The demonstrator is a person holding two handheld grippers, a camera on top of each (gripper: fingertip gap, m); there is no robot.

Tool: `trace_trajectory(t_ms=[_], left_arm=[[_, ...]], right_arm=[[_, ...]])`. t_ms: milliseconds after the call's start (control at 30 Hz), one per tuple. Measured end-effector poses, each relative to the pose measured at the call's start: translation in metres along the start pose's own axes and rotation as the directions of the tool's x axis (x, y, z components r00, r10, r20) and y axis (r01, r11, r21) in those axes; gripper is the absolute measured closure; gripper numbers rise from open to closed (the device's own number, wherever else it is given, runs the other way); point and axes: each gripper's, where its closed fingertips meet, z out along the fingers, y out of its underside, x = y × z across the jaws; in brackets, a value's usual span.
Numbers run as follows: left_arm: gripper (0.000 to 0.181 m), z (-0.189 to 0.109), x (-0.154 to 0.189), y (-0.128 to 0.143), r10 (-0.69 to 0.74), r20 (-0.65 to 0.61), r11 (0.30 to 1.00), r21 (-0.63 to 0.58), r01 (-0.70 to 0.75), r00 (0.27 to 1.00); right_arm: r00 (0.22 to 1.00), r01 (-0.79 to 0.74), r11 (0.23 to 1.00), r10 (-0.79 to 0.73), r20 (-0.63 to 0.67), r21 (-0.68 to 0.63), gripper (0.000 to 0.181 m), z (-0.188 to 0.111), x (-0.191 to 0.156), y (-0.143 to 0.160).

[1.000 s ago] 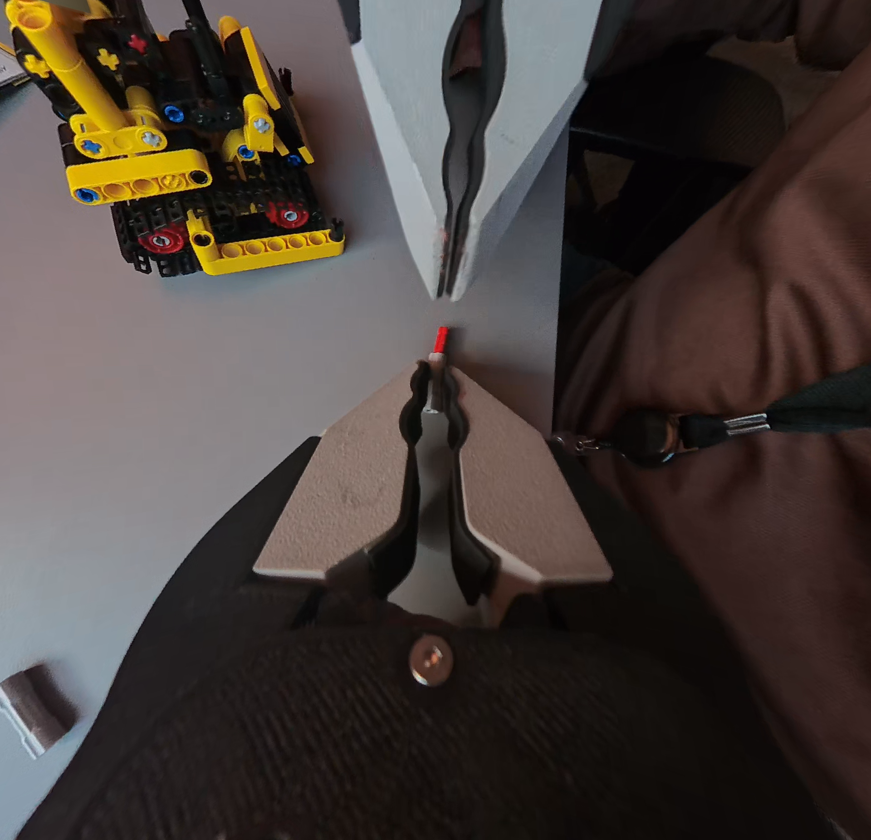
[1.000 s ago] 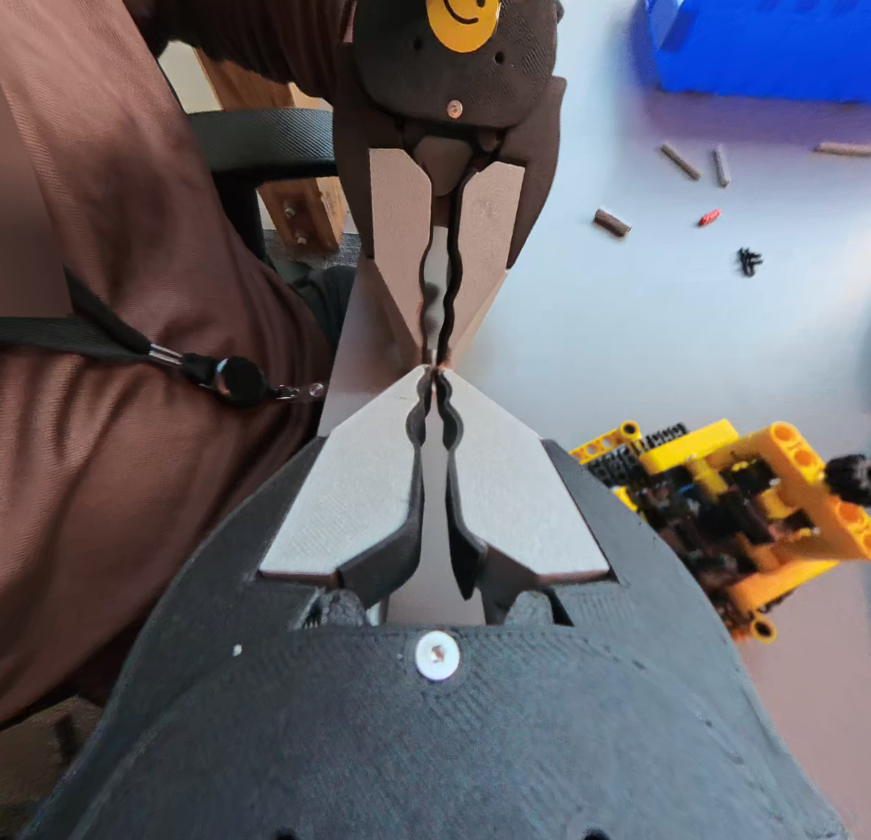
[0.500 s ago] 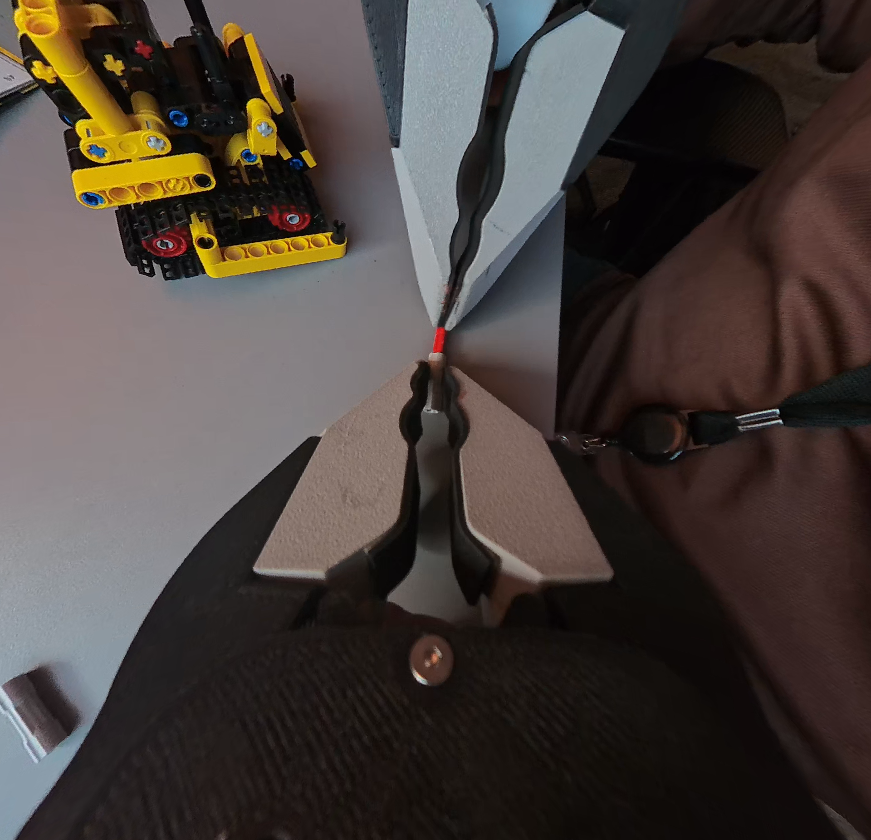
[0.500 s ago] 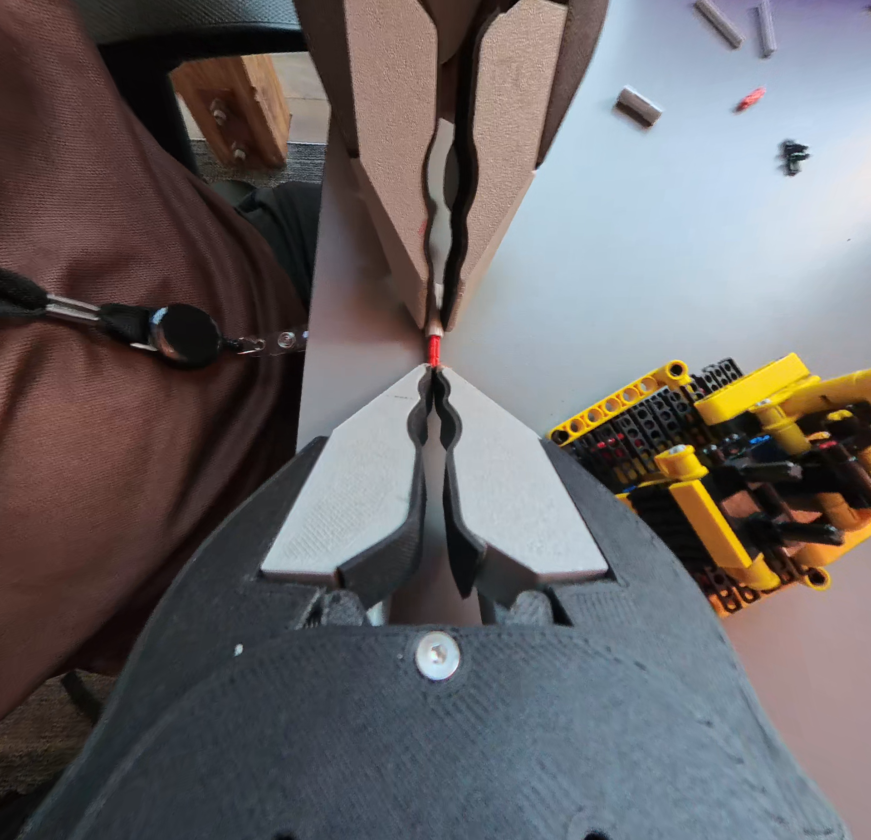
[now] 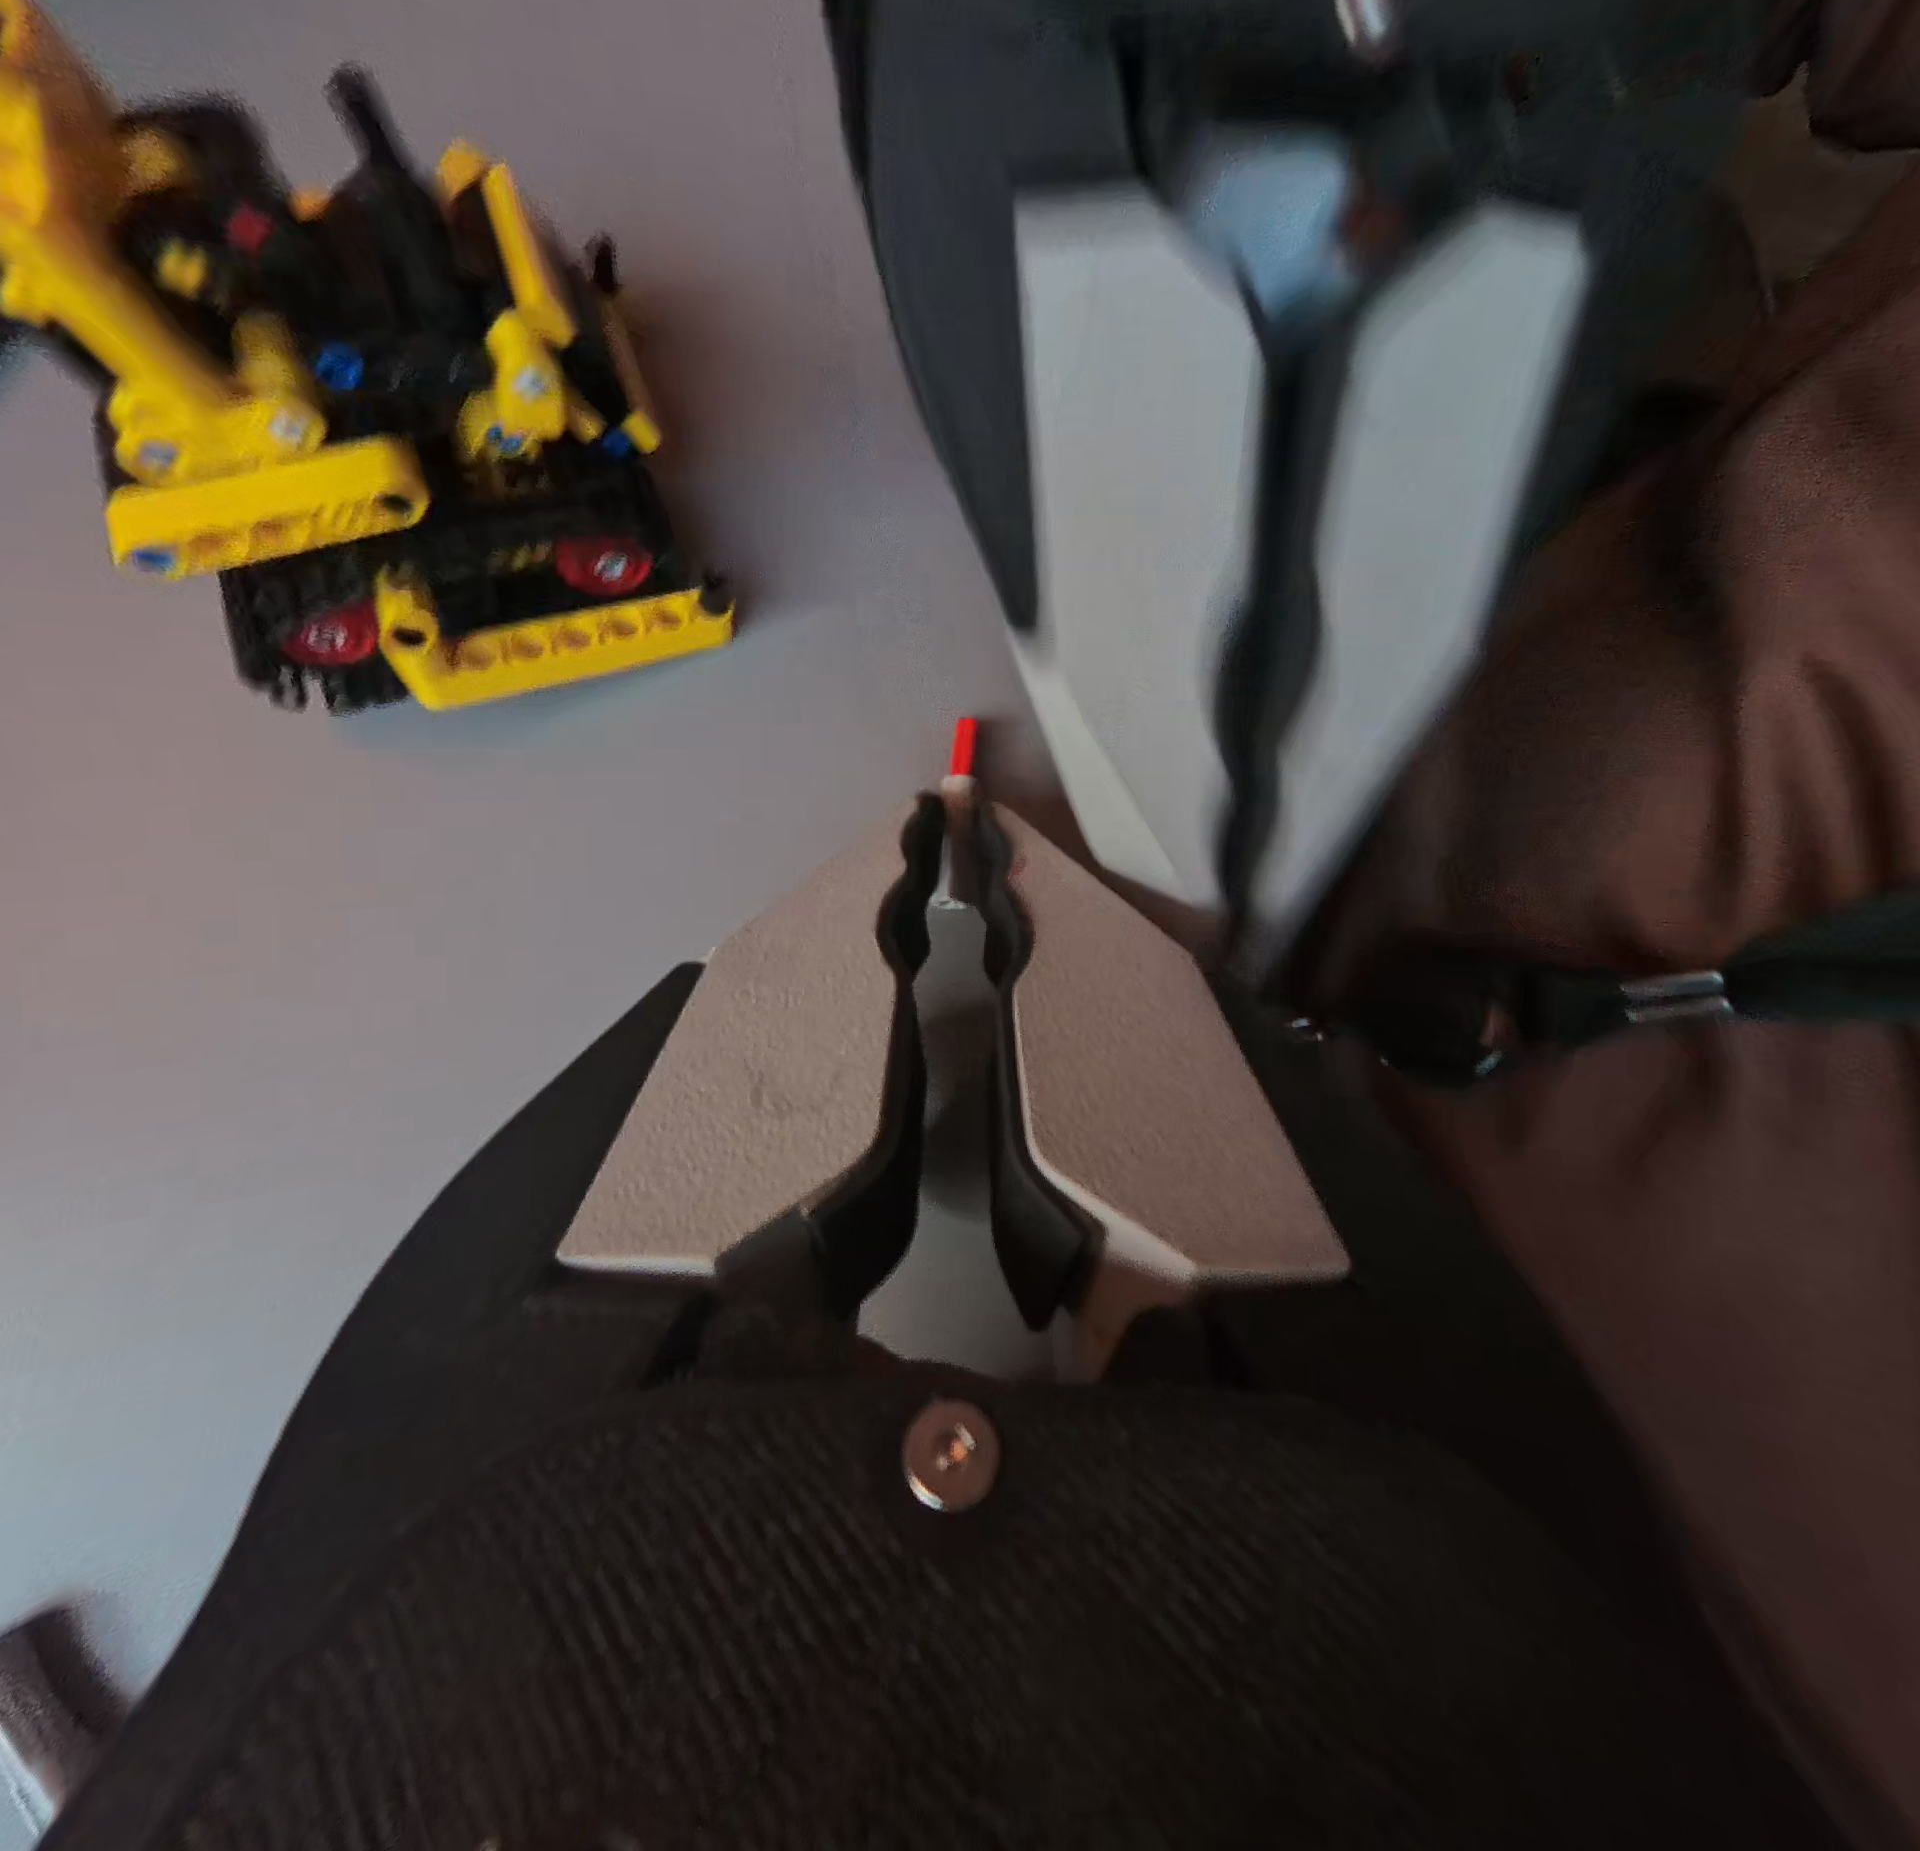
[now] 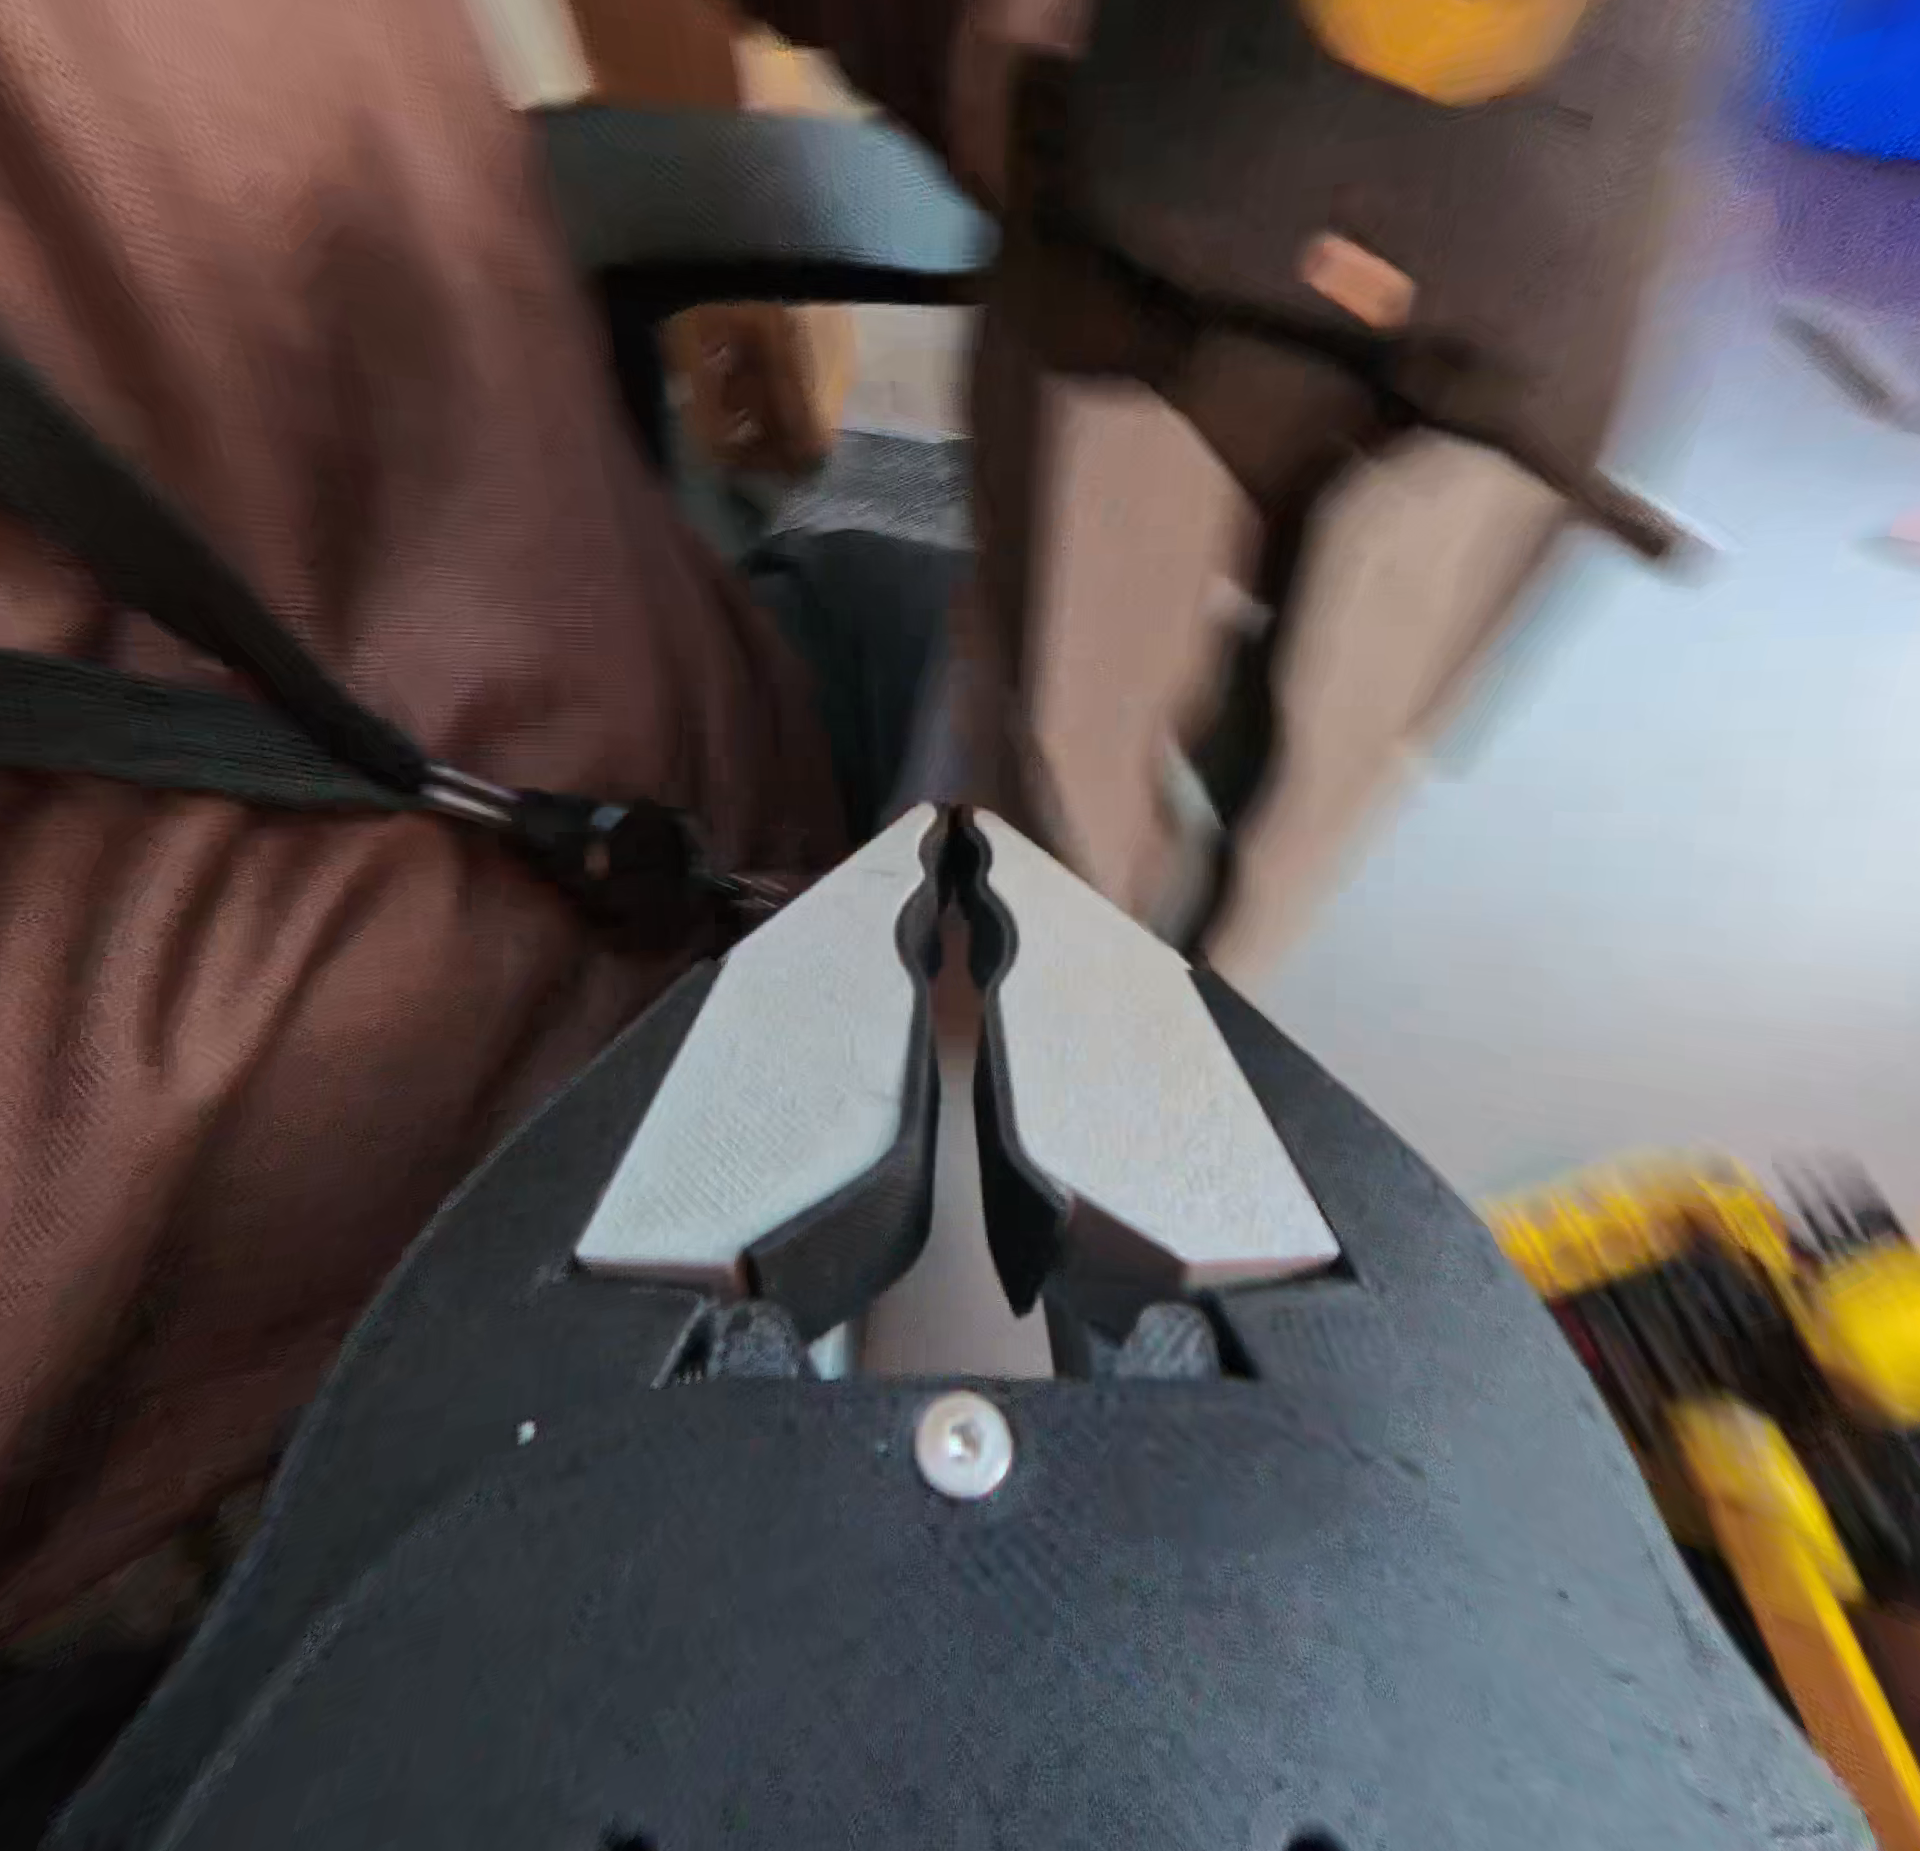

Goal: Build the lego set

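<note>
My left gripper is shut on a small grey sleeve with a thin red axle sticking out past the fingertips, held just above the grey table. My right gripper is shut with nothing visible between its tips. It shows blurred in the left wrist view, to the right of the red axle and apart from it. The yellow and black lego vehicle stands on the table at the upper left; in the right wrist view it is a blur at the lower right.
The person's brown clothing and a black lanyard clip fill the right side, past the table's edge. A black chair armrest is behind. A blue bin stands at the far right. A small dark piece lies at the lower left. Left tips to right tips: about 5 centimetres. My left tips are roughly 15 centimetres from the small dark piece.
My right gripper, which touched the red axle's tip half a second ago, has pulled away to the right. Both views are now motion-blurred. The left gripper keeps its hold.
</note>
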Motion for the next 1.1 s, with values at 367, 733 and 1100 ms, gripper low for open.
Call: trace_trajectory(t_ms=[367, 733, 1100], left_arm=[[0.177, -0.014, -0.013, 0.011, -0.062, -0.044, 0.998, -0.003, 0.062, 0.997], [0.177, -0.014, -0.013, 0.011, -0.048, -0.024, 0.999, -0.002, 0.048, 0.999], [0.177, -0.018, -0.020, 0.014, -0.052, -0.010, 0.999, -0.001, 0.052, 0.999]], right_arm=[[0.953, -0.131, 0.984, 0.158, -0.259, 0.119, 0.181, -0.055, 0.049, 0.023], [0.954, -0.133, 0.983, 0.093, -0.286, -0.123, 0.181, -0.043, 0.043, 0.053], [0.936, -0.185, 0.978, 0.145, -0.321, -0.097, 0.181, -0.073, 0.040, 0.055]])
